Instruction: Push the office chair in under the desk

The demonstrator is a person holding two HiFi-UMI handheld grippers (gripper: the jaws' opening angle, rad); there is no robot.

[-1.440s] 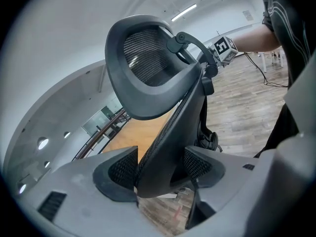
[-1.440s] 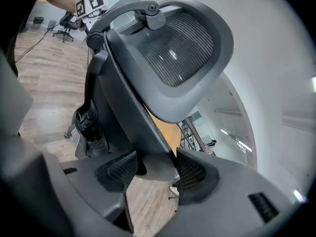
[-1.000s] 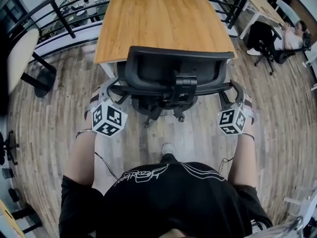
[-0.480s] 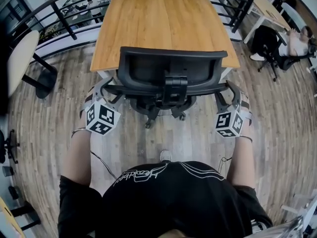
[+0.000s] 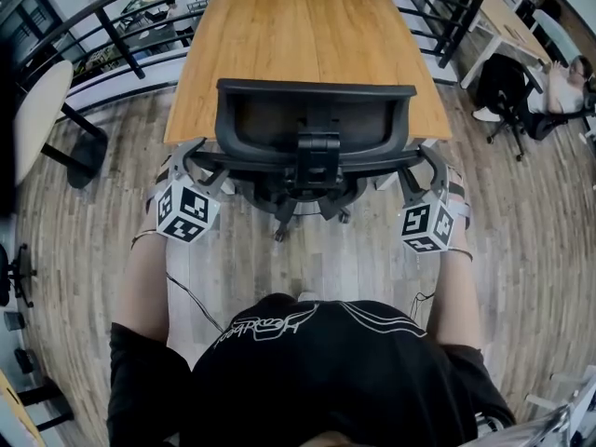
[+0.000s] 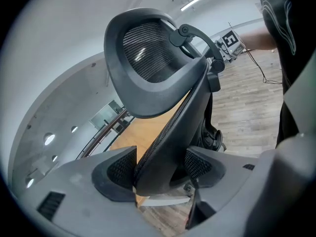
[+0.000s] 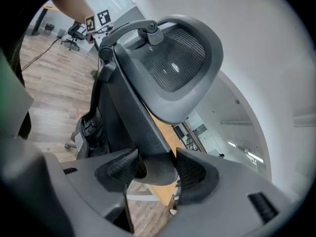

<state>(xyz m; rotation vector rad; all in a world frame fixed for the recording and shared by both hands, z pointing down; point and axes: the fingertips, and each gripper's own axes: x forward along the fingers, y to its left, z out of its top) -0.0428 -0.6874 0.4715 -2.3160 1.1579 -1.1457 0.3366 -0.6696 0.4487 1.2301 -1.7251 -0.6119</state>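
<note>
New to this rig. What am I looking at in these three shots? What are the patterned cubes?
No robot: a person holds a two-jaw gripper in each hand; the cubes are part of those. The top-down shot comes from a head camera. The other two come from cameras on the left gripper and right gripper, looking along their jaws. Each gripper is clamped on a side edge of the backrest of the black office chair. The chair faces a wooden desk.
</note>
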